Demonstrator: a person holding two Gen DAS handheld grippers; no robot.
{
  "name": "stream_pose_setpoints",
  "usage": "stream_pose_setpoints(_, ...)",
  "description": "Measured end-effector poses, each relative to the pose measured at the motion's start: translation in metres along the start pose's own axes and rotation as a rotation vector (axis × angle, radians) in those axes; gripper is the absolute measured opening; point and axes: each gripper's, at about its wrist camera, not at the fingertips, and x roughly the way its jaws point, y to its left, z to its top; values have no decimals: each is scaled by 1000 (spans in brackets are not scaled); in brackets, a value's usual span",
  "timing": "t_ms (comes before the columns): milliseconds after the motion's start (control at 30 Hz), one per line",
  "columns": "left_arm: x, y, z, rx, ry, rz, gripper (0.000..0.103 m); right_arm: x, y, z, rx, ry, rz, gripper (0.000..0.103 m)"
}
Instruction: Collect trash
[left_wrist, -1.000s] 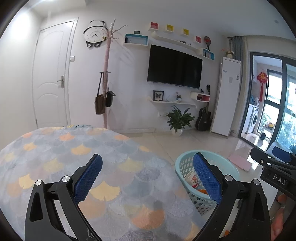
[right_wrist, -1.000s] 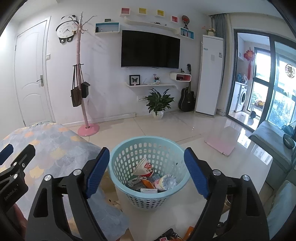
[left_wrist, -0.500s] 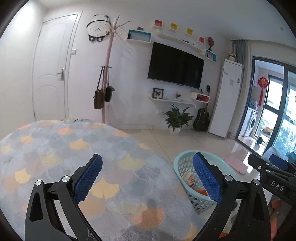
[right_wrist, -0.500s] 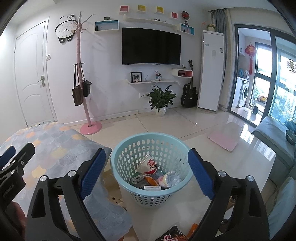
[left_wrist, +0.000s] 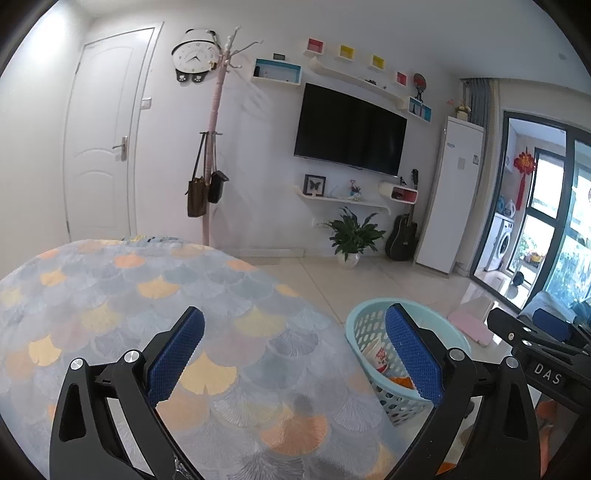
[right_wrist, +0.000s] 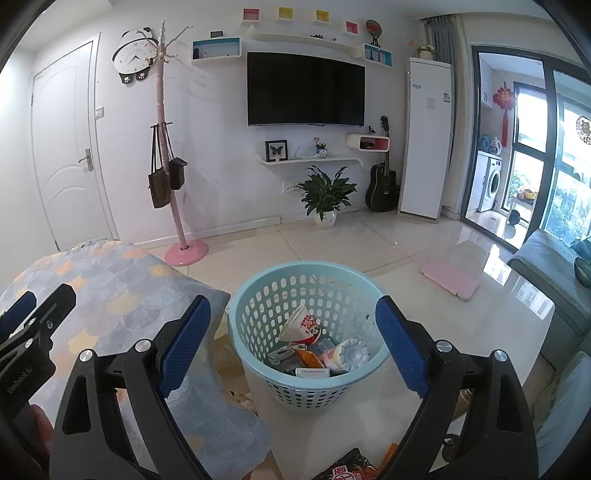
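A light blue perforated basket (right_wrist: 255, 317) stands on the tiled floor, holding a paper cup (right_wrist: 301, 326), a white lid (right_wrist: 352, 354) and several wrappers. My right gripper (right_wrist: 293, 349) hangs open above and in front of it, nothing between its blue pads (right_wrist: 184, 341). My left gripper (left_wrist: 293, 356) is open too, empty, over the table with the scale-patterned cloth (left_wrist: 122, 295). The basket (left_wrist: 364, 325) shows past its right finger. The right gripper's black body (left_wrist: 543, 347) enters the left wrist view at right. A dark snack packet (right_wrist: 347, 469) lies at the bottom edge.
The clothed table (right_wrist: 110, 291) sits left of the basket, its corner close to the rim. A pink coat stand (right_wrist: 177, 221), a potted plant (right_wrist: 327, 195), a guitar (right_wrist: 384, 184) and a white cabinet (right_wrist: 428, 136) line the far wall. A pink mat (right_wrist: 450, 277) and grey sofa (right_wrist: 554, 266) lie right.
The right gripper's jaws have spread slightly wider. Both views have tipped a little, showing more wall; the basket and its contents are unmoved.
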Motion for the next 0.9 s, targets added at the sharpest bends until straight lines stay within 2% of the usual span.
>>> stream_pose_setpoints(900, 3, -1, 1, 13, 1, 26, 95, 6, -7, 4, 0, 10, -1, 87)
